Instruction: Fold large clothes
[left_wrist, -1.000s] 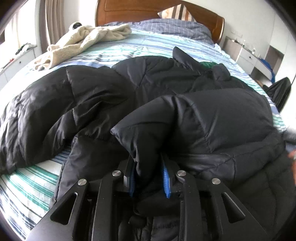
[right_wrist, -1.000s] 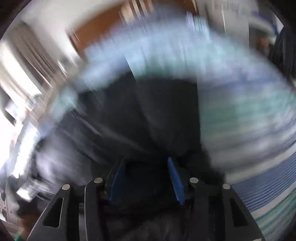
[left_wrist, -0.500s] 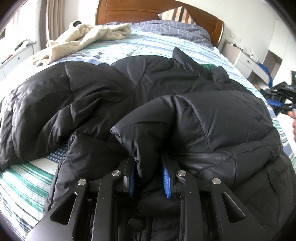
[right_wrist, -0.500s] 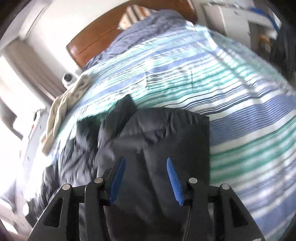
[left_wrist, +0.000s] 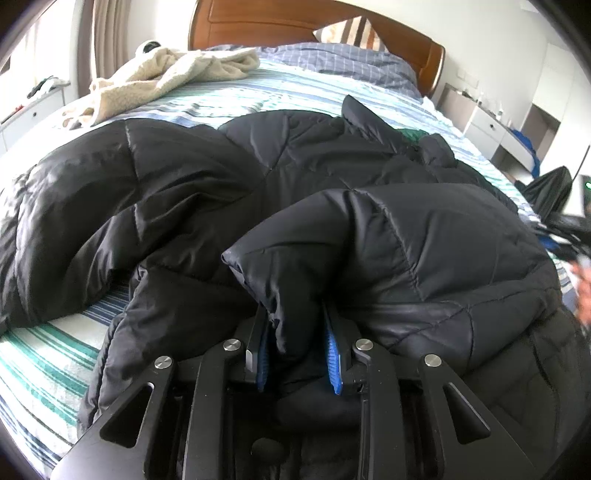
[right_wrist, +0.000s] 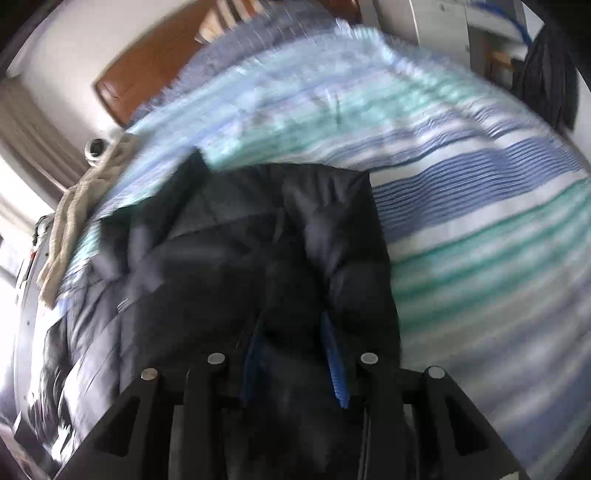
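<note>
A large black puffer jacket (left_wrist: 207, 192) lies spread across the striped bed (left_wrist: 40, 362). My left gripper (left_wrist: 297, 332) is shut on a sleeve cuff (left_wrist: 280, 273) of the jacket, with the sleeve folded over the body. In the right wrist view, which is blurred, my right gripper (right_wrist: 293, 354) sits low over the jacket's right side (right_wrist: 258, 240), its blue pads apart with black fabric between them; whether it grips the fabric is unclear. The right gripper also shows at the right edge of the left wrist view (left_wrist: 565, 229).
A cream fleece blanket (left_wrist: 166, 77) lies at the far left of the bed near the wooden headboard (left_wrist: 306, 22). A striped pillow (left_wrist: 354, 33) leans there. White nightstands (left_wrist: 491, 129) stand to the right. Dark clothing hangs at the far right (right_wrist: 546, 66).
My right gripper has swung back and come down onto the jacket's right side, and its pads stand closer together. My left gripper holds the sleeve cuff almost still, slightly nearer the bed.
</note>
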